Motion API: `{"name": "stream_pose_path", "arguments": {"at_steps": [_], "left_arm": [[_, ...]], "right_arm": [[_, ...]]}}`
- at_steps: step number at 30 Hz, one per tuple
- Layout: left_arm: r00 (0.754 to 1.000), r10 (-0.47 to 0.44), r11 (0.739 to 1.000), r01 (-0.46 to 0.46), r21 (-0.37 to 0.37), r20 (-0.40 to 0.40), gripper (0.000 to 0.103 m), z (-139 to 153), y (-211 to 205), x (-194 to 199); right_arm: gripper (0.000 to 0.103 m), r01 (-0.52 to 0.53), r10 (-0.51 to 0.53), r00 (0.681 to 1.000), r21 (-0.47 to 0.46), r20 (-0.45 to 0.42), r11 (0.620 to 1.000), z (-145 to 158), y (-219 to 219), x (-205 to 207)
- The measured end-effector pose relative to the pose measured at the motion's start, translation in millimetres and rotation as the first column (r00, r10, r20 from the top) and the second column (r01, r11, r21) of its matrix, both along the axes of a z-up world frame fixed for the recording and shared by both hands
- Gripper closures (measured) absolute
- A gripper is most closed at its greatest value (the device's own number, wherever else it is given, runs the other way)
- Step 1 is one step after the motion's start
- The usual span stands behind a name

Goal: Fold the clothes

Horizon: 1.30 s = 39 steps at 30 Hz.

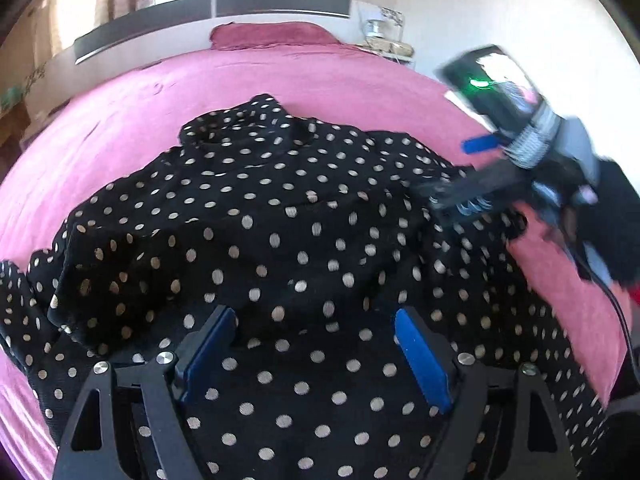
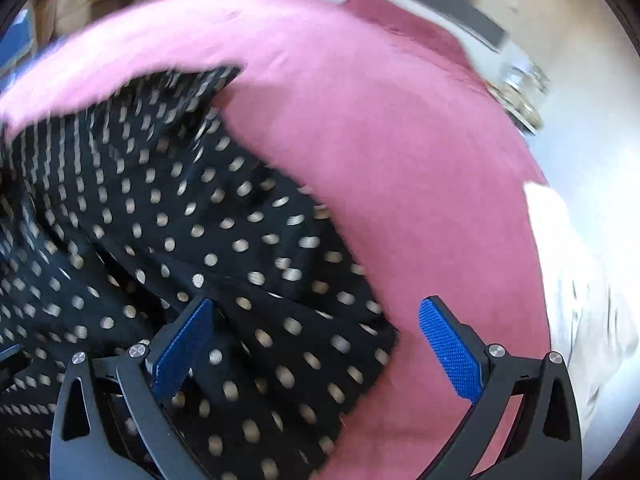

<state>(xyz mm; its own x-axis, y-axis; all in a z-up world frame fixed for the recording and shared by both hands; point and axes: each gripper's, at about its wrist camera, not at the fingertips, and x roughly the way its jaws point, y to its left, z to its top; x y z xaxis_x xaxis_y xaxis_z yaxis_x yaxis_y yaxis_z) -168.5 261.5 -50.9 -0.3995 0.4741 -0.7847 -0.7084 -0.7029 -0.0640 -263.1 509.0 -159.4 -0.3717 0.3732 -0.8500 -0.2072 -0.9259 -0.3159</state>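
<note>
Bed (image 1: 304, 80): covered in a pink sheet, with a darker pink pillow (image 1: 272, 36) at the headboard end; it carries everything.
Blouse (image 1: 280, 220): black with pale dots, lying rumpled and unfolded across the middle of the bed, bunched into ridges, one edge reaching toward the pillow end.
Handling: looks thin, soft and light, likely slippery; it should drape and slide rather than hold a crease, so each fold will probably need smoothing flat.
Where to hold: a hem or seam edge seems best, such as the free edge lying on the pink sheet in the right wrist view (image 2: 360, 320); pinching mid-panel would likely just gather a bunch.
Left tongs (image 1: 316, 356): spread wide over the blouse, cloth visible between the blue pads (image 1: 420, 360), nothing pinched.
Right tongs (image 2: 316, 352): also wide apart, straddling the blouse edge, one pad over cloth and one over sheet, holding nothing; blurred in the left view.
</note>
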Motion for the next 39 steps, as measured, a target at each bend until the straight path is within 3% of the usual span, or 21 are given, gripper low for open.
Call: {"name": "stream_pose_path", "arguments": {"at_steps": [4, 9, 10, 12, 14, 17, 20, 22, 25, 30, 33, 35, 38, 39], "left_arm": [[0.999, 0.02, 1.0, -0.02, 0.006, -0.042, 0.019, 8, -3, -7], [0.988, 0.154, 0.984, -0.155, 0.087, 0.026, 0.019, 13, -32, -46], [0.976, 0.213, 0.974, -0.215, 0.068, 0.039, 0.019, 9, -43, -56], [0.915, 0.388, 0.919, -0.393, 0.036, 0.109, 0.02, -5, -79, -75], [0.887, 0.398, 0.881, -0.441, 0.173, 0.234, 0.02, -4, -113, -86], [0.905, 0.391, 0.889, -0.418, 0.185, 0.166, 0.018, 12, -111, -76], [0.931, 0.343, 0.9, -0.365, 0.24, 0.126, 0.018, 27, -99, -64], [0.958, 0.279, 0.924, -0.286, 0.254, 0.062, 0.018, 37, -82, -55], [0.978, 0.205, 0.965, -0.197, 0.173, -0.029, 0.018, 34, -57, -46], [0.976, 0.217, 0.972, -0.219, 0.081, 0.025, 0.018, 9, -45, -59], [0.959, 0.251, 0.963, -0.261, 0.072, 0.131, 0.018, -11, -53, -73], [0.962, 0.248, 0.966, -0.255, 0.05, 0.116, 0.018, -8, -51, -72], [0.964, 0.247, 0.968, -0.251, 0.027, 0.103, 0.018, -9, -50, -70], [0.965, 0.243, 0.967, -0.249, 0.052, 0.103, 0.018, -4, -53, -69]], "right_arm": [[0.0, 0.096, -0.099, 0.992, -0.048, -0.08, 0.994, 15, 23, -3], [0.0, 0.072, -0.082, 0.986, -0.072, -0.146, 0.995, 41, 12, 26], [0.0, 0.072, -0.086, 0.983, -0.093, -0.162, 0.993, 46, 15, 35], [0.0, 0.094, -0.123, 0.973, -0.148, -0.196, 0.985, 53, 20, 58], [0.0, 0.129, -0.172, 0.958, -0.194, -0.228, 0.973, 55, 28, 77], [0.0, 0.168, -0.241, 0.935, -0.273, -0.26, 0.947, 54, 40, 99], [0.0, 0.142, -0.192, 0.955, -0.22, -0.227, 0.965, 40, 31, 103], [0.0, 0.114, -0.151, 0.971, -0.197, -0.184, 0.974, 26, 31, 95], [0.0, 0.089, -0.112, 0.986, -0.184, -0.122, 0.979, 10, 31, 83], [0.0, 0.098, -0.153, 0.96, -0.229, -0.235, 0.969, 37, 45, 71], [0.0, 0.106, -0.135, 0.977, -0.175, -0.165, 0.979, 22, 55, 44], [0.0, 0.117, -0.127, 0.988, -0.119, -0.087, 0.986, 5, 63, 25], [0.0, 0.162, -0.19, 0.972, -0.186, -0.14, 0.969, 16, 76, 31], [0.0, 0.177, -0.214, 0.963, -0.214, -0.162, 0.961, 21, 81, 34]]}}
